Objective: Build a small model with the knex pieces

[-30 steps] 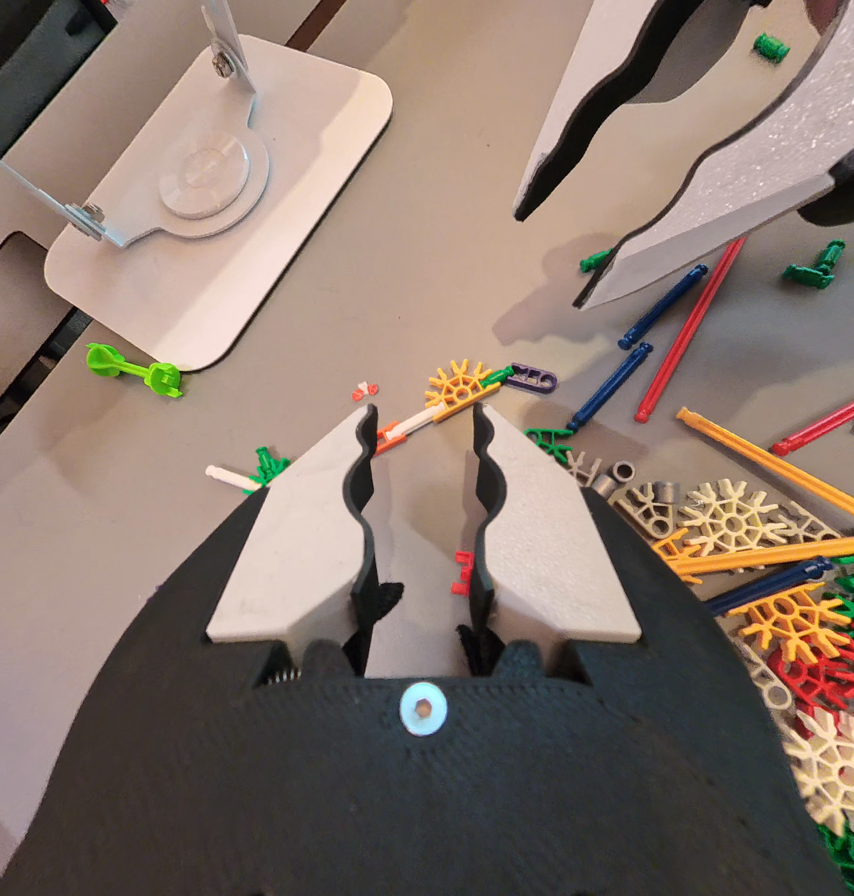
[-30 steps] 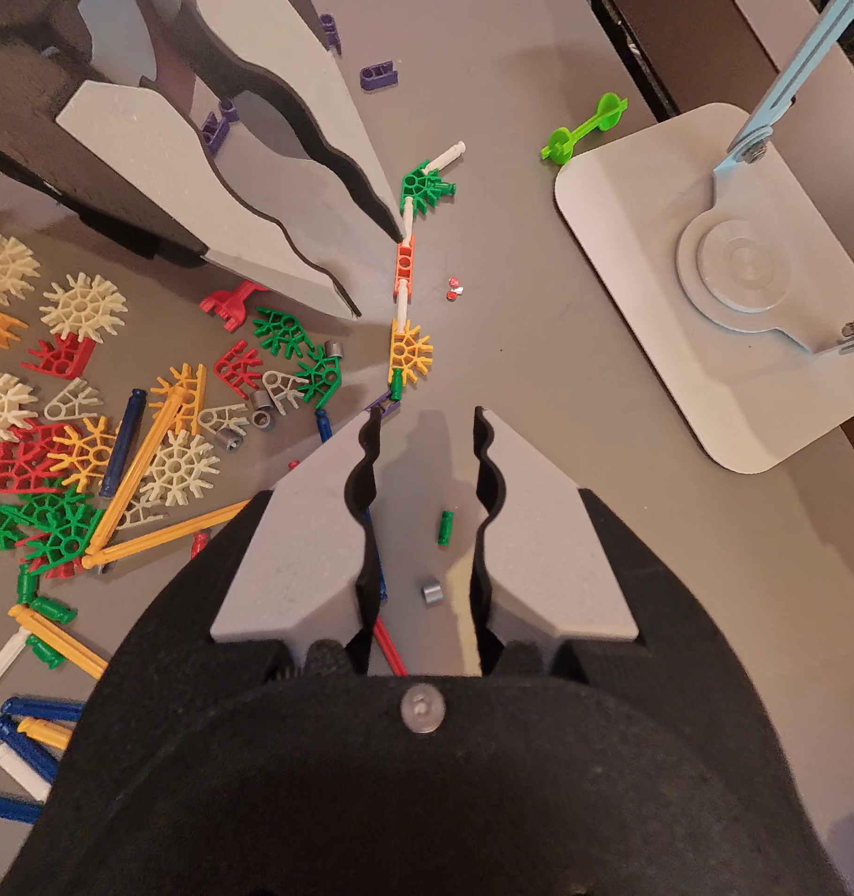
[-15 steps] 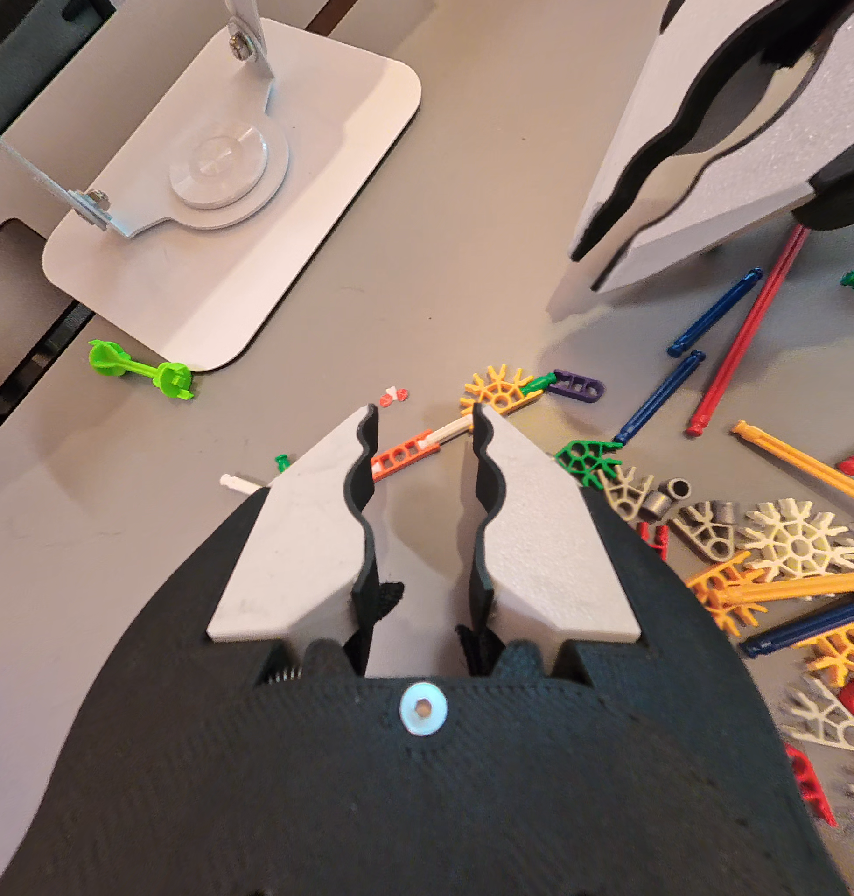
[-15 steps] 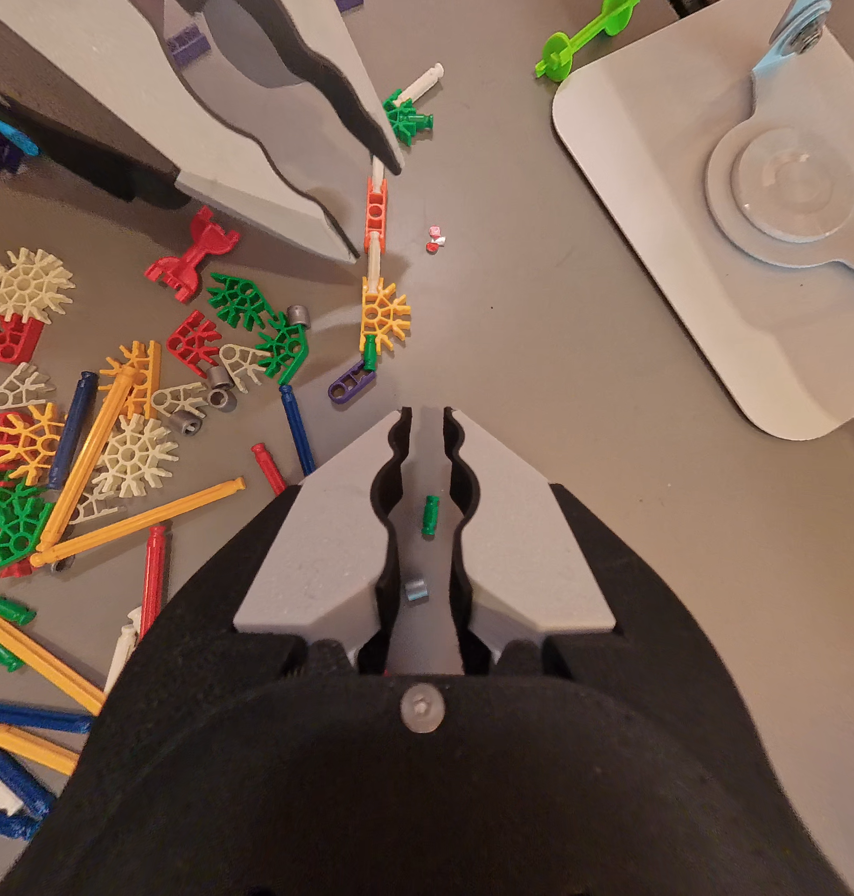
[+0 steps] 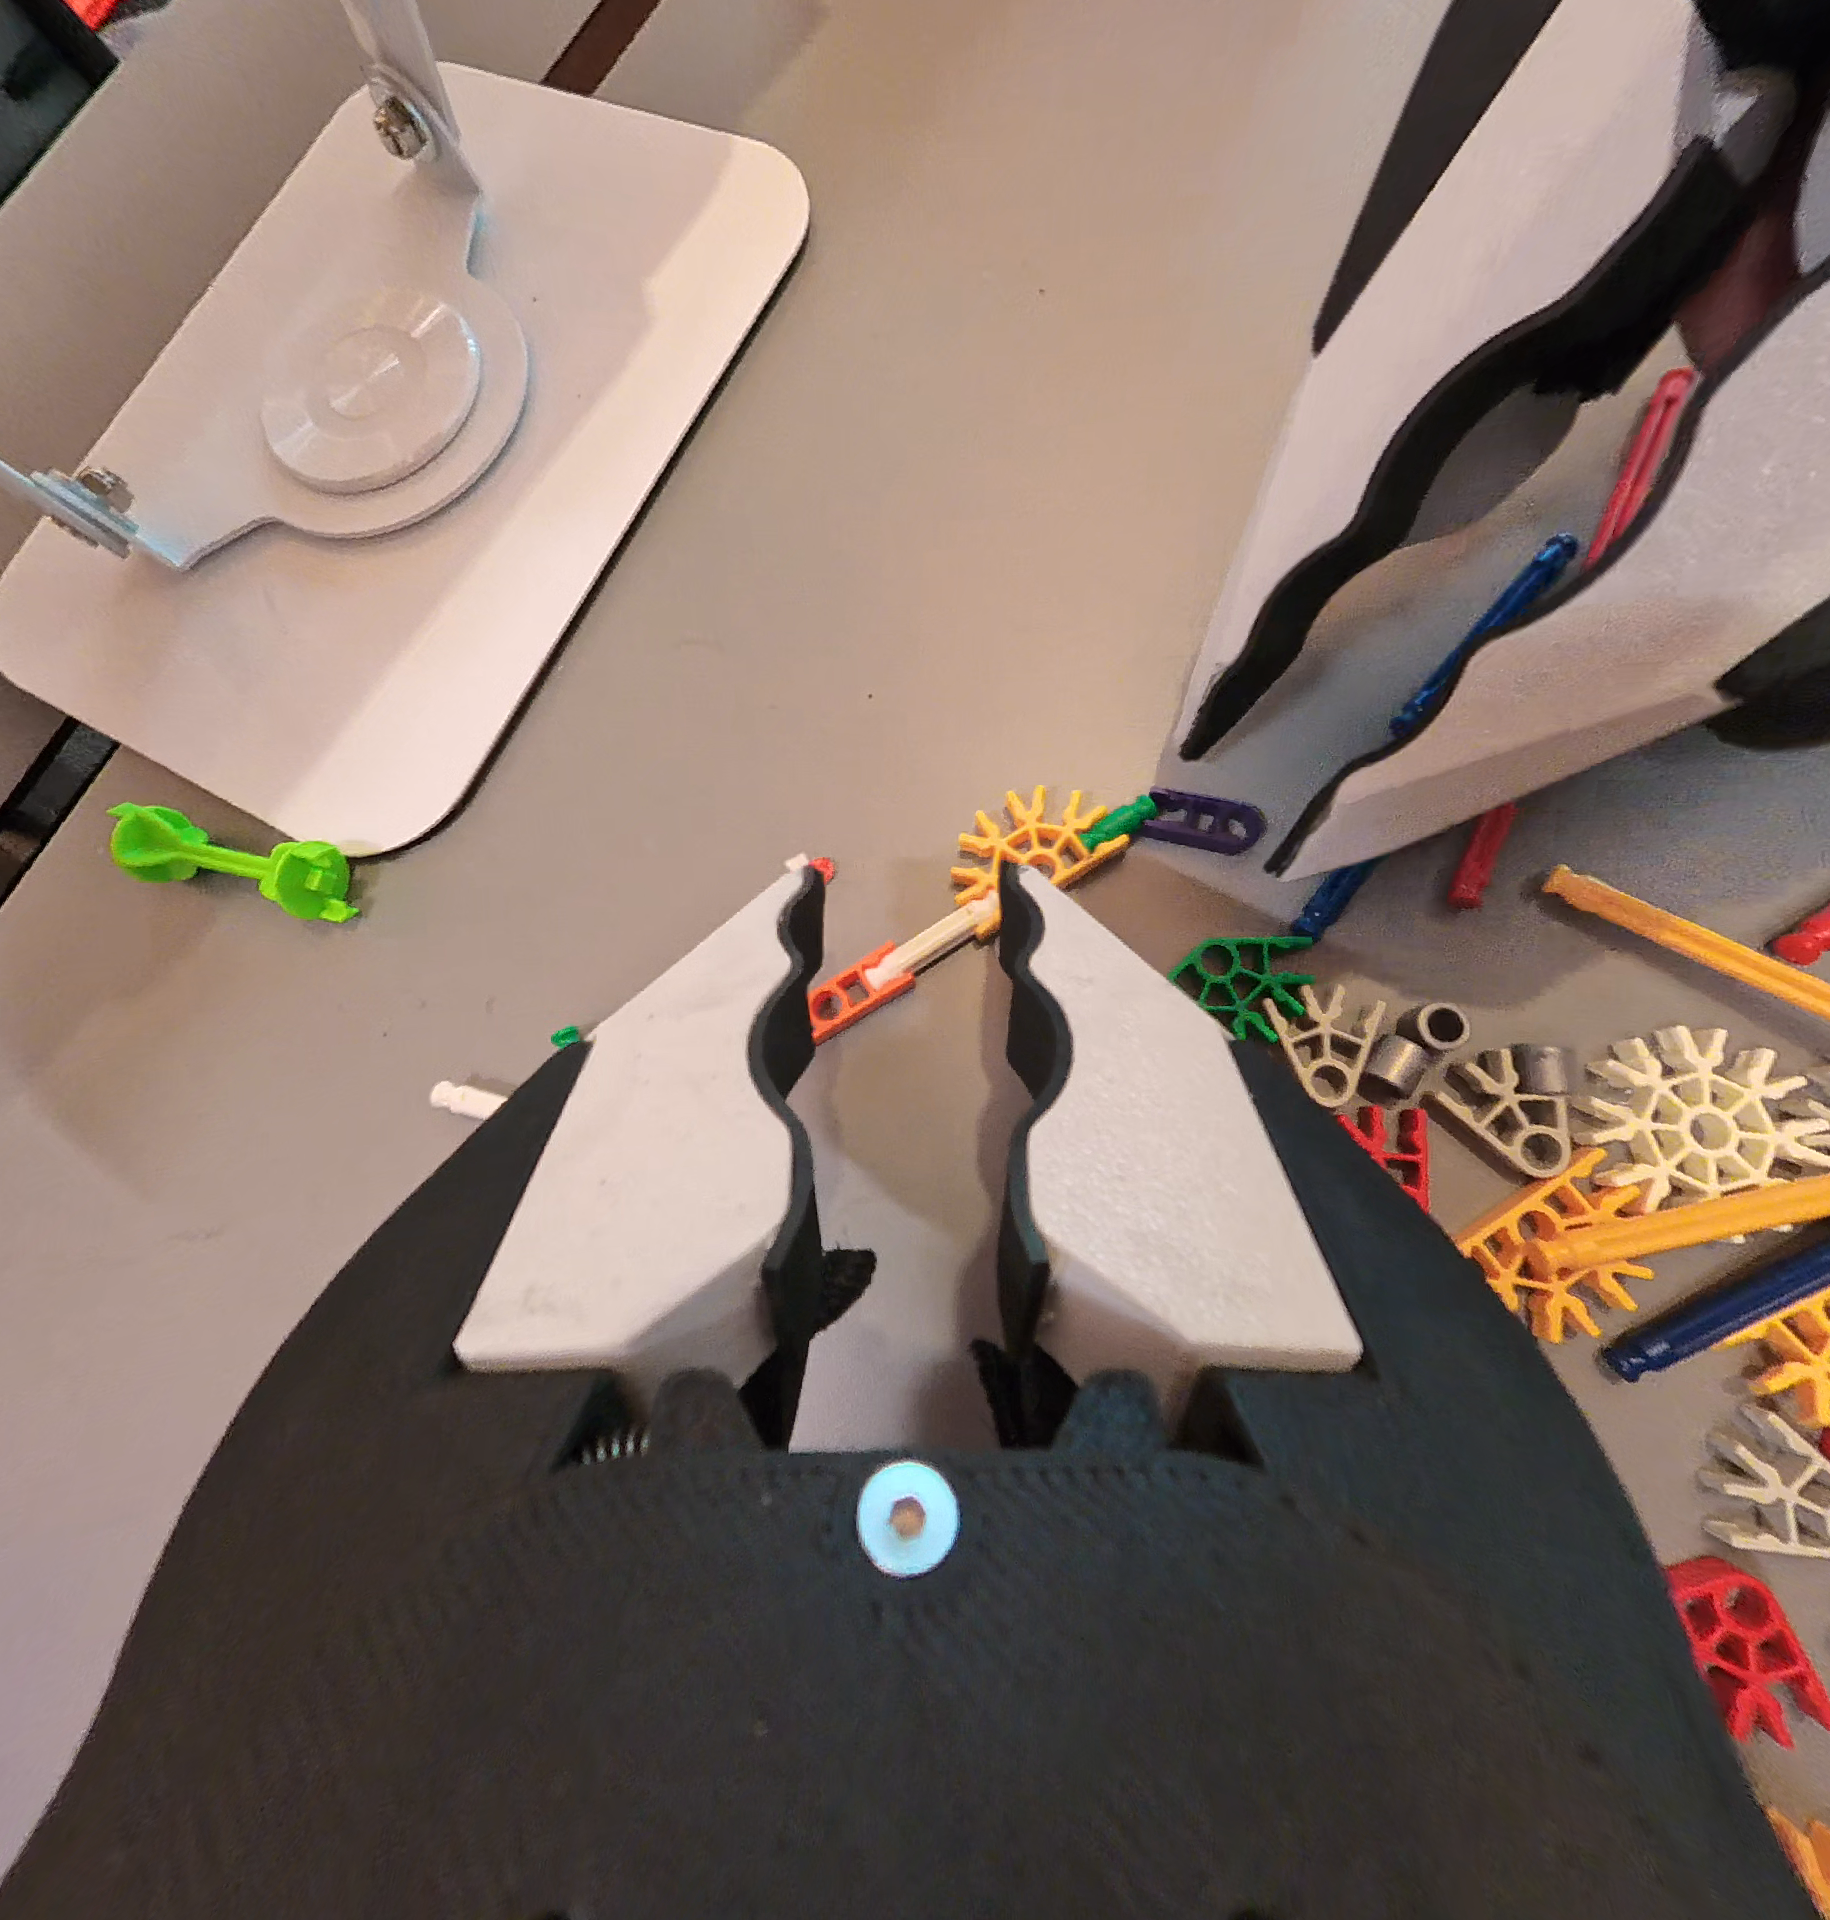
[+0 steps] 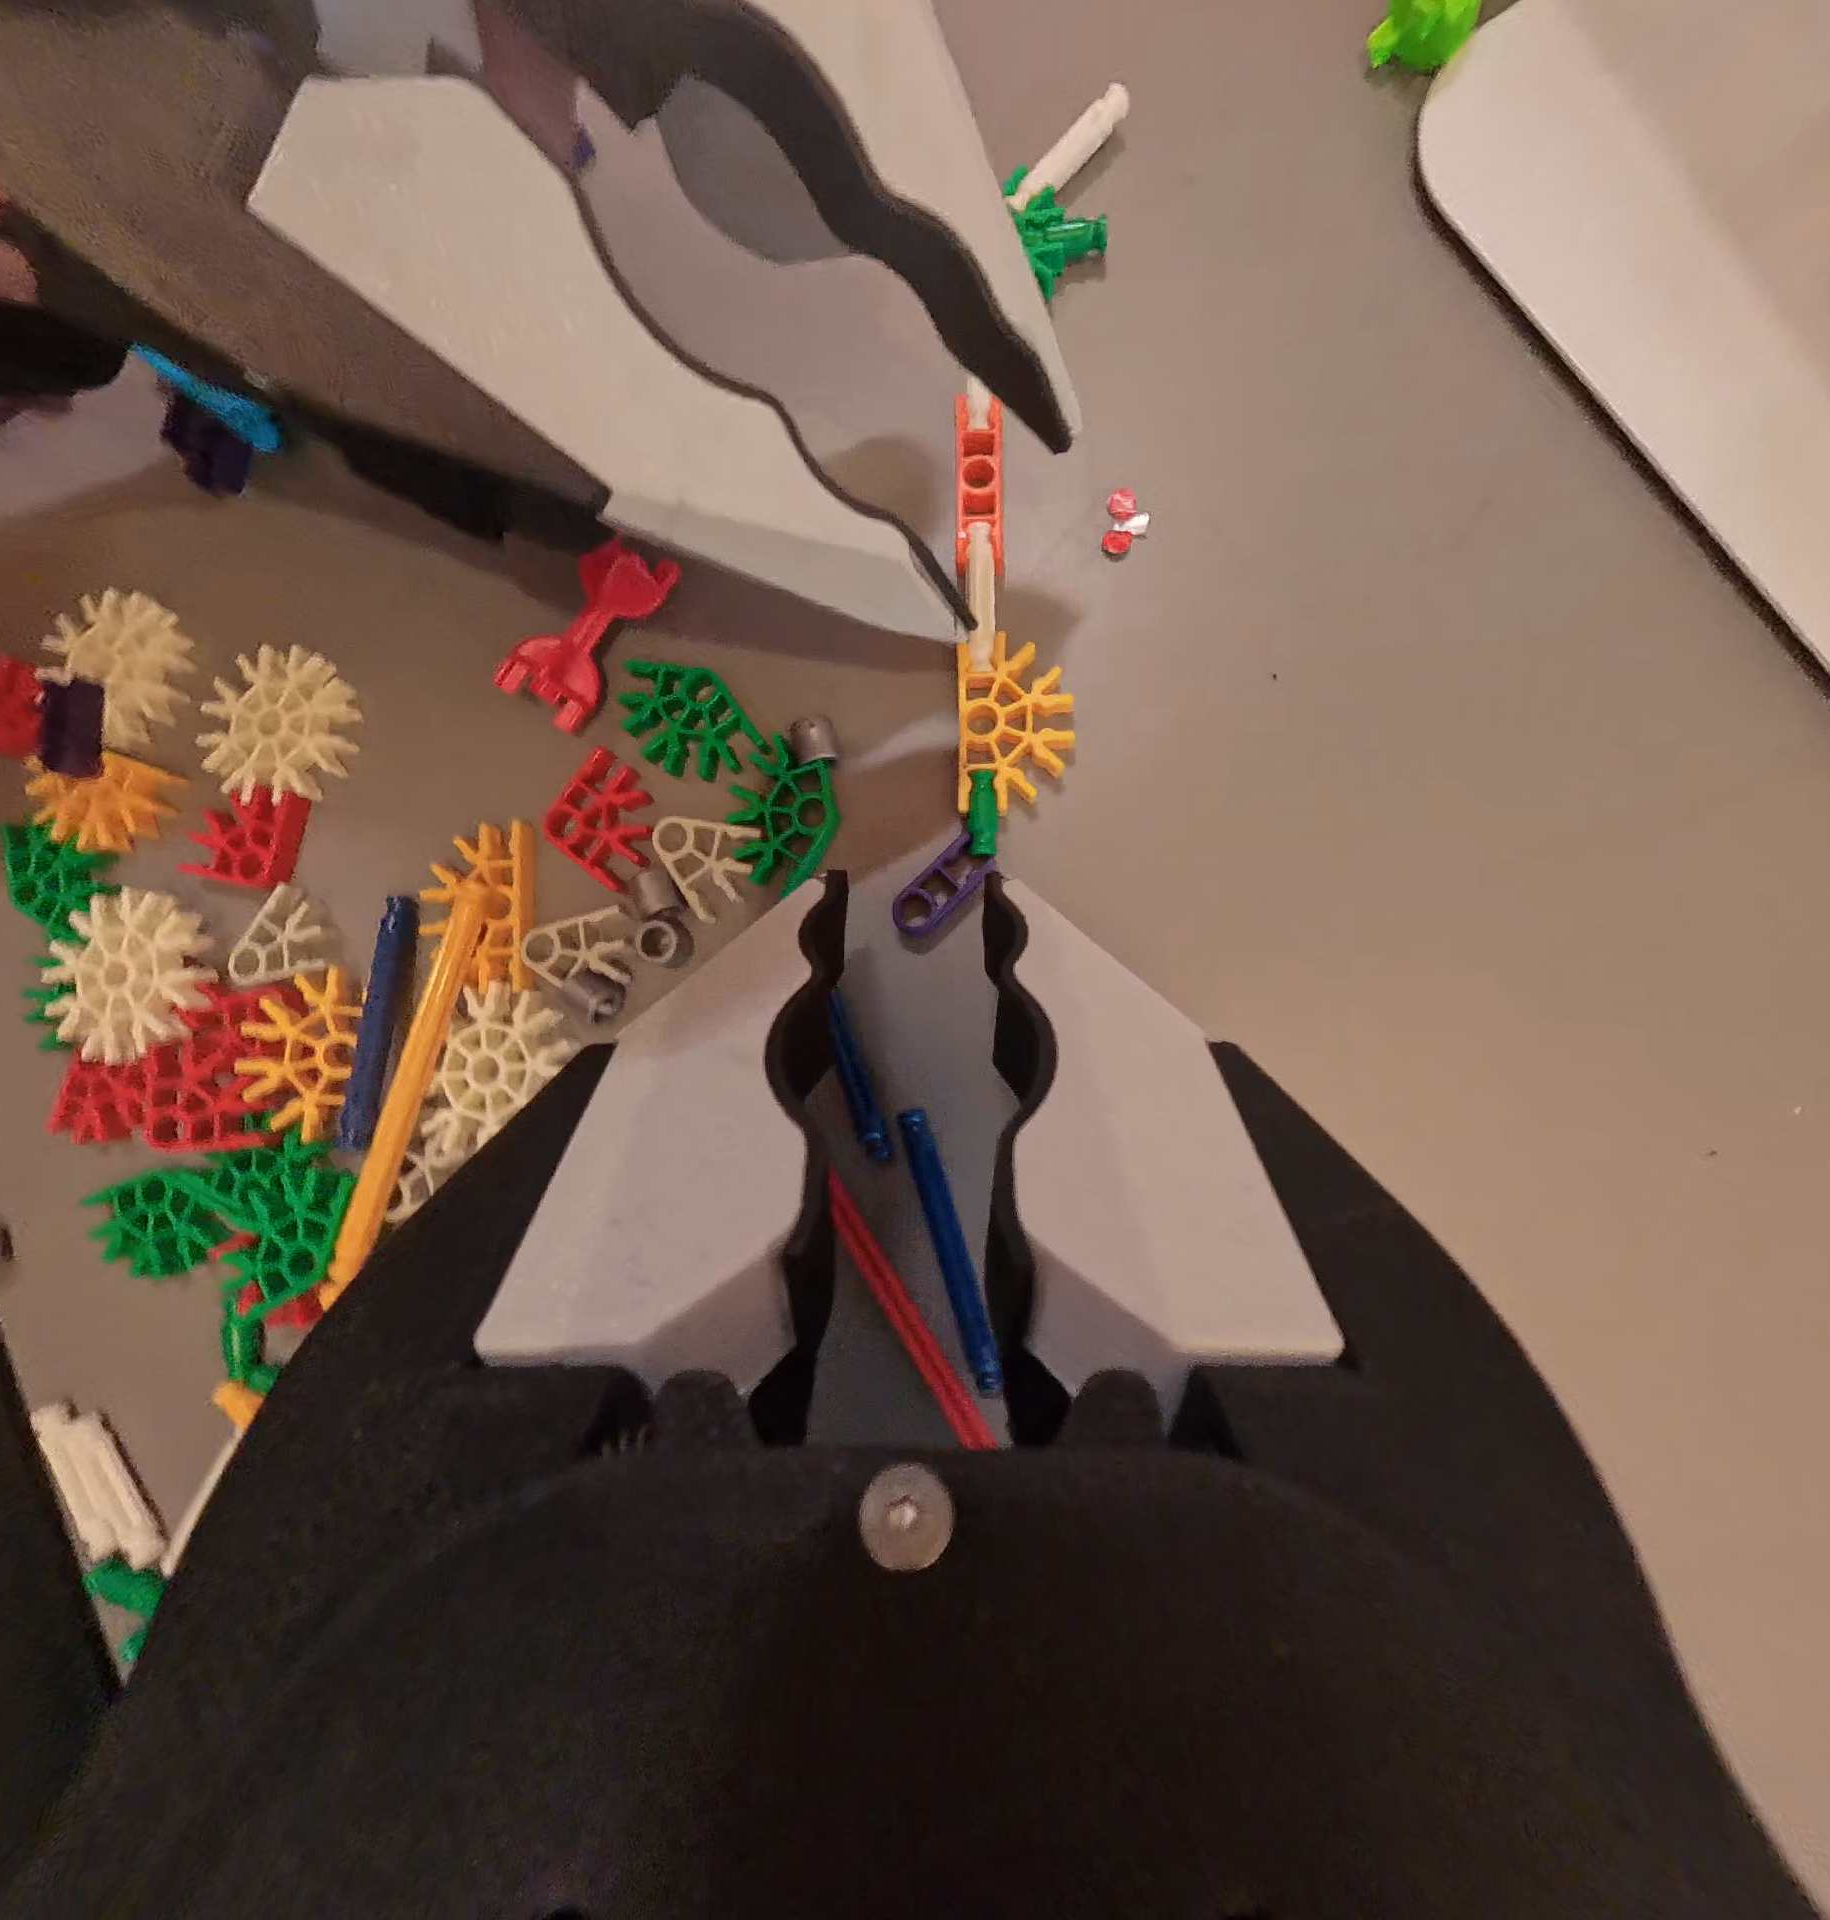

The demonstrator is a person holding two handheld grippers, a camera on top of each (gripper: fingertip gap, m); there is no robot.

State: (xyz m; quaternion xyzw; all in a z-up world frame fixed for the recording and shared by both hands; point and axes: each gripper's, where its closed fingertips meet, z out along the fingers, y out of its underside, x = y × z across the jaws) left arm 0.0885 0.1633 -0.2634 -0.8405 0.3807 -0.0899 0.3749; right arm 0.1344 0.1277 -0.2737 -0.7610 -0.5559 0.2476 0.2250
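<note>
— Between the fingertips of the left gripper [image 5: 906, 894], spread apart and holding nothing: a small assembled chain lying flat on the grey worktop [image 5: 994, 416]. Orange connector [image 5: 857, 995] and white rod [image 5: 942, 935] in the gap, yellow spoked connector [image 5: 1036, 836] just past the right tip.

— And past the yellow piece?

— Short green rod [image 5: 1121, 816], then purple clip [image 5: 1202, 821], running toward the upper right of the frame. Right gripper [image 5: 1243, 790] there too, tips close by the purple clip.

— Same chain from the right wrist view?

— Straight up the middle of the frame. Purple clip [image 6: 937, 891] right at the tips of the right gripper [image 6: 911, 888], which is parted and empty, only blue rods [image 6: 947, 1236] and a red rod [image 6: 906, 1340] on the worktop seen through the gap. Left gripper [image 6: 1010, 530] at centre top, straddling the orange connector [image 6: 978, 480].

— Elsewhere?

— Heap of loose coloured pieces [image 6: 267, 987] at centre left. White base plate [image 5: 391, 468] at upper left of the left wrist view, lime green piece [image 5: 230, 857] touching its near corner.
</note>
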